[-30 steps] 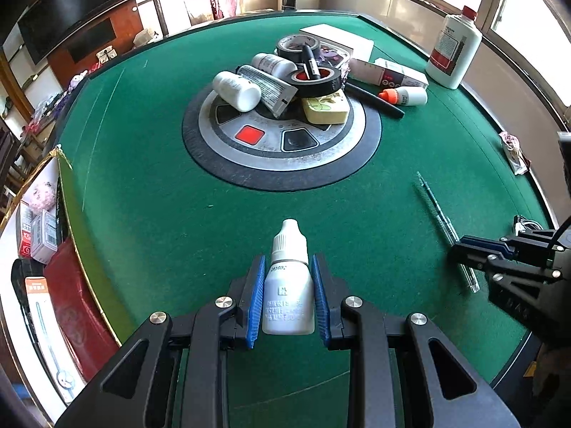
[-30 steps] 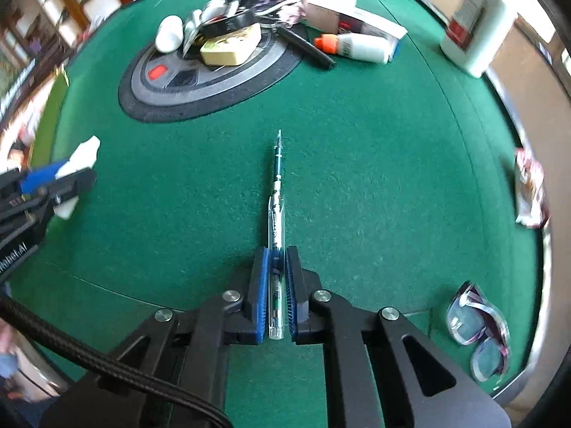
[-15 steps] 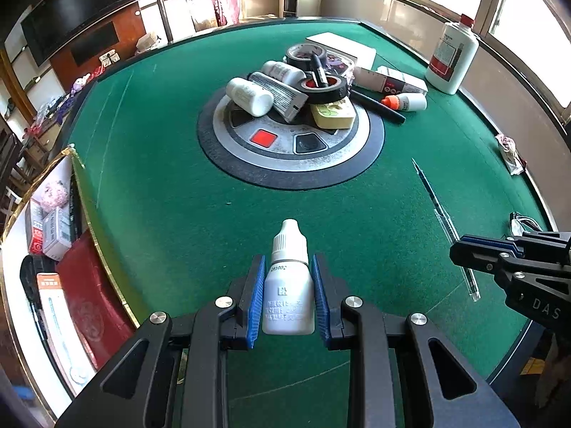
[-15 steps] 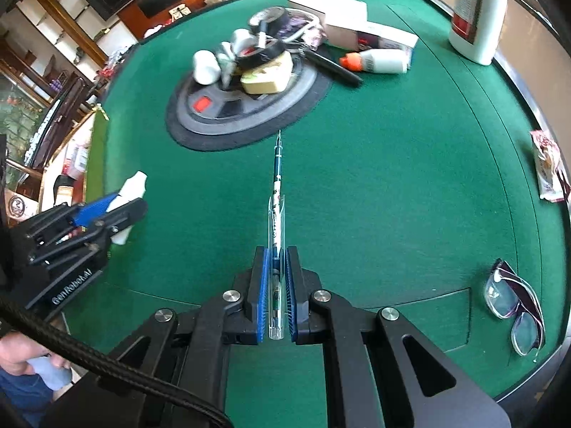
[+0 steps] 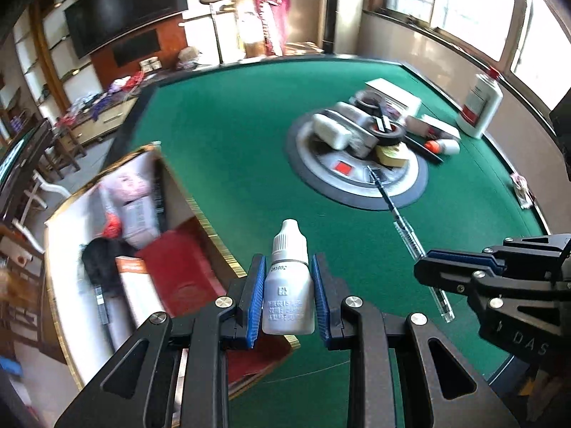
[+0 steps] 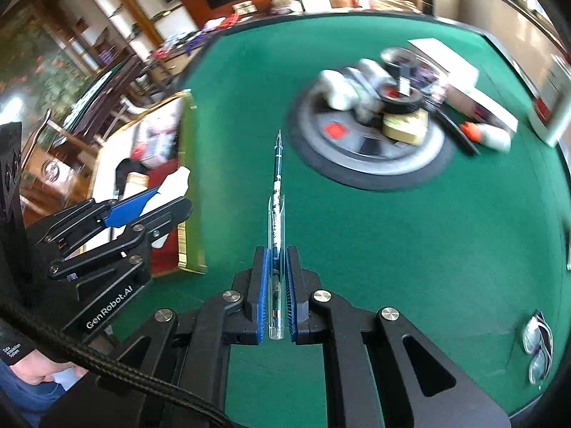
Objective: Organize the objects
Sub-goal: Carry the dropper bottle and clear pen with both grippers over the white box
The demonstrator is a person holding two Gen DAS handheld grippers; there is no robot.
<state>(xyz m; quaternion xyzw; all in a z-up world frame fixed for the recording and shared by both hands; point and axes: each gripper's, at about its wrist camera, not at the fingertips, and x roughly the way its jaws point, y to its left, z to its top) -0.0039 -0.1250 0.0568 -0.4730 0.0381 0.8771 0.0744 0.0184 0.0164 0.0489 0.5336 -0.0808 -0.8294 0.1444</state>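
My left gripper (image 5: 289, 267) is shut on a small white dropper bottle (image 5: 288, 287), held upright above the green table's left edge. My right gripper (image 6: 274, 256) is shut on a clear pen (image 6: 276, 210) whose tip points away, toward the round centre panel (image 6: 371, 157). In the left wrist view the right gripper (image 5: 424, 267) comes in from the right with the pen (image 5: 407, 232) slanting up from it. In the right wrist view the left gripper (image 6: 160, 199) shows at the left, the white bottle (image 6: 175, 185) between its blue pads.
An open gold-rimmed box (image 5: 64, 267) beside the table's left edge holds a red case (image 5: 178, 271) and other items. A heap of bottles, tape rolls and boxes (image 5: 371, 132) sits on the centre panel. A large white bottle (image 5: 480, 107) and glasses (image 6: 537, 342) lie at the right.
Both grippers have risen and swung left with their loads; the open box beside the table now fills the left of both views. Grips are unchanged.
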